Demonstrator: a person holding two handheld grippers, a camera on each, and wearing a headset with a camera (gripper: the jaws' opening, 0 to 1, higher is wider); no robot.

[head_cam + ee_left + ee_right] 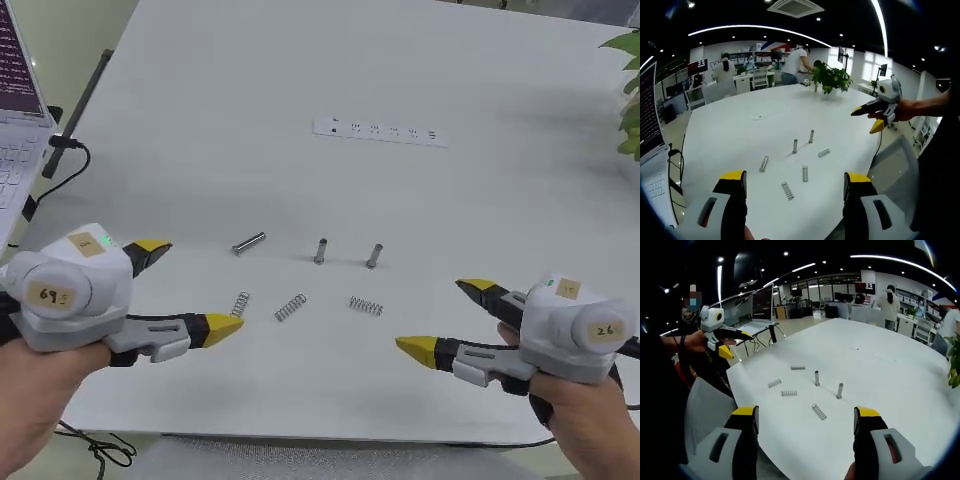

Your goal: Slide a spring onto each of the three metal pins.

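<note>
Springs (290,307) loose on table (300,80), between left gripper's (200,285) and right gripper's (431,315) parted, empty fingers (222,329)

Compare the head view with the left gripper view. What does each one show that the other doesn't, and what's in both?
Head view, not the other: the left gripper whole, with its numbered label.
Left gripper view, not the other: people at desks, ceiling lights, a chair.
Both: three pins, one lying and two upright; three loose springs; the open right gripper; the laptop; the plant.
</note>
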